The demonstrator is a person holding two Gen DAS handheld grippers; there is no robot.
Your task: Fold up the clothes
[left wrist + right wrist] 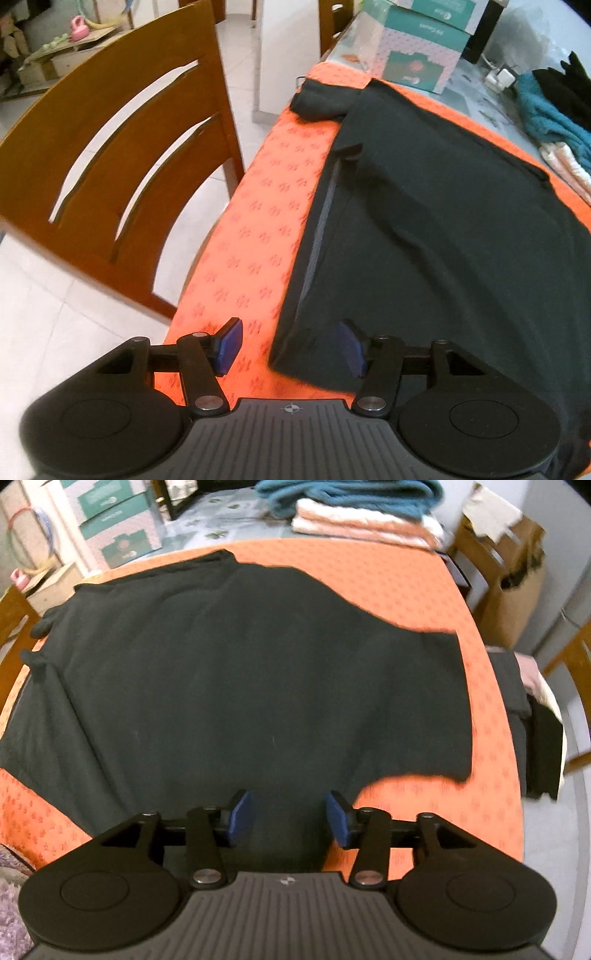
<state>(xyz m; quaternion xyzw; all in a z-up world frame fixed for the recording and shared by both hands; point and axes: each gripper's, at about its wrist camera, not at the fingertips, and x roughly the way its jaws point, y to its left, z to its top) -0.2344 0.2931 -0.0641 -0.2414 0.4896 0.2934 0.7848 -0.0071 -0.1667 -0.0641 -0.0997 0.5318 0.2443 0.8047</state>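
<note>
Across the centre of the frame the black shirt (240,672) lies mostly flat on my orange cloth (424,579); both the left gripper (291,345) and right gripper (290,818) are released, grasping nothing, so I judge most folding remains.

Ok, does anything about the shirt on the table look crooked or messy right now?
Mostly flat, but the black shirt is untidy at its far left edge: the sleeve is bunched into a lump on the orange cloth. A small flap sticks up nearby.
</note>
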